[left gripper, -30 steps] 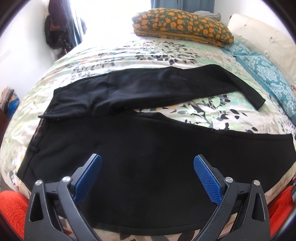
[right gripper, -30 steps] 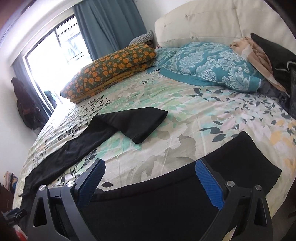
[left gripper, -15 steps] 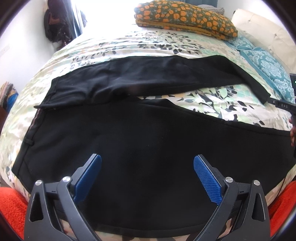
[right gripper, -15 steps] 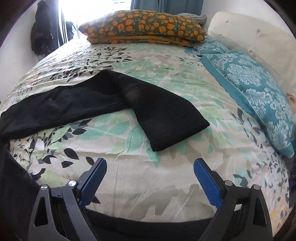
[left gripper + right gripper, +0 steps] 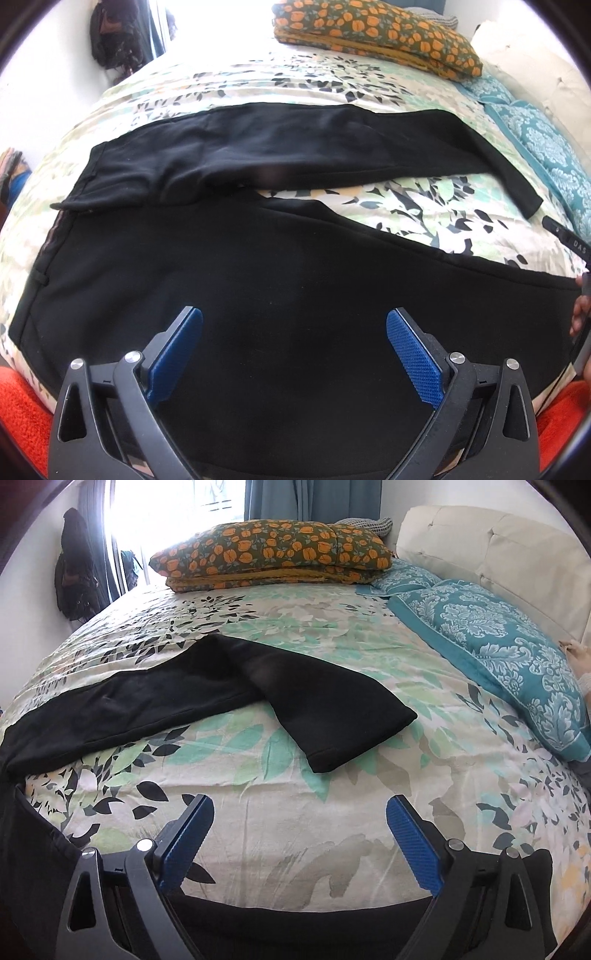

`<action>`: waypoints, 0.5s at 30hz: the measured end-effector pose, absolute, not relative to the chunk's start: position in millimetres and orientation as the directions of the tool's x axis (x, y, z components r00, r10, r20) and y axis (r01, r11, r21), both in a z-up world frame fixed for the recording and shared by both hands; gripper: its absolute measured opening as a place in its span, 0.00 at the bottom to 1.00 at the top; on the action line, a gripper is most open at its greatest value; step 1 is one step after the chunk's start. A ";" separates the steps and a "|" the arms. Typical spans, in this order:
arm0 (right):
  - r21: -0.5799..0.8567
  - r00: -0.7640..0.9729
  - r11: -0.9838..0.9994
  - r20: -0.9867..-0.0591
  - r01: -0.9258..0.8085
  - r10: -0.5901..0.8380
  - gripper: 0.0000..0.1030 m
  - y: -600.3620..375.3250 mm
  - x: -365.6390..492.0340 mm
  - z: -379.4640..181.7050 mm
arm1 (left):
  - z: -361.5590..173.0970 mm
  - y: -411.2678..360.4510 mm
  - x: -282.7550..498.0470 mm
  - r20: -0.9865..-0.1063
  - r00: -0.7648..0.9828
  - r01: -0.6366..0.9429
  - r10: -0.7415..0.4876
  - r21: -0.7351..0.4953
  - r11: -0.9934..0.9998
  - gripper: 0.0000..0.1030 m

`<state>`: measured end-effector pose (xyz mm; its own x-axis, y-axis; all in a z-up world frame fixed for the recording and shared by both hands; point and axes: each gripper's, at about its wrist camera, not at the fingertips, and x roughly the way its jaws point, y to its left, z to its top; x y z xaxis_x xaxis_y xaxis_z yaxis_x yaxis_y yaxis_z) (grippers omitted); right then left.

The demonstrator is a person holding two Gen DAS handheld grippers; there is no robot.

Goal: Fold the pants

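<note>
Black pants (image 5: 280,280) lie spread on the leaf-print bedspread (image 5: 295,812), legs apart. Beyond them sit an orange-flowered cushion (image 5: 273,554), teal pillows (image 5: 491,657) and a cream headboard (image 5: 491,550). The left gripper (image 5: 293,354) and the right gripper (image 5: 299,843) both gape wide, empty.

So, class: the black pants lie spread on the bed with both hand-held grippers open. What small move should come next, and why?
Probably lower the right hand-held gripper onto the near leg's edge just below it and close. Both it and the left hand-held gripper are open and hold nothing, and the pants lie with legs apart, the far leg bent.
</note>
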<state>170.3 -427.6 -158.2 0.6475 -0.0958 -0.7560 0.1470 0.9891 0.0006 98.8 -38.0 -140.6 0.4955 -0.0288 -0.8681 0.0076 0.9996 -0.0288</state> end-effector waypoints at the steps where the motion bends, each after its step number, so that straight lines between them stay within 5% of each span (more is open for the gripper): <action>1: 0.011 0.649 0.988 -0.755 0.154 -0.092 0.91 -429.6 170.5 -158.2 | -139.4 -39.5 97.9 -0.866 0.499 0.018 -0.027 -0.021 1.000 0.98; 15: 0.066 0.637 0.984 -0.769 0.168 -0.057 0.91 -438.0 173.4 -165.1 | -148.1 -22.1 102.4 -0.877 0.480 -0.040 -0.009 -0.032 0.999 0.98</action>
<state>173.4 -438.0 -165.1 0.6370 -0.0570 -0.7687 0.1679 0.9836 0.0662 102.4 -22.1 -148.1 0.4799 -0.0093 -0.8773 -0.0397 0.9987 -0.0323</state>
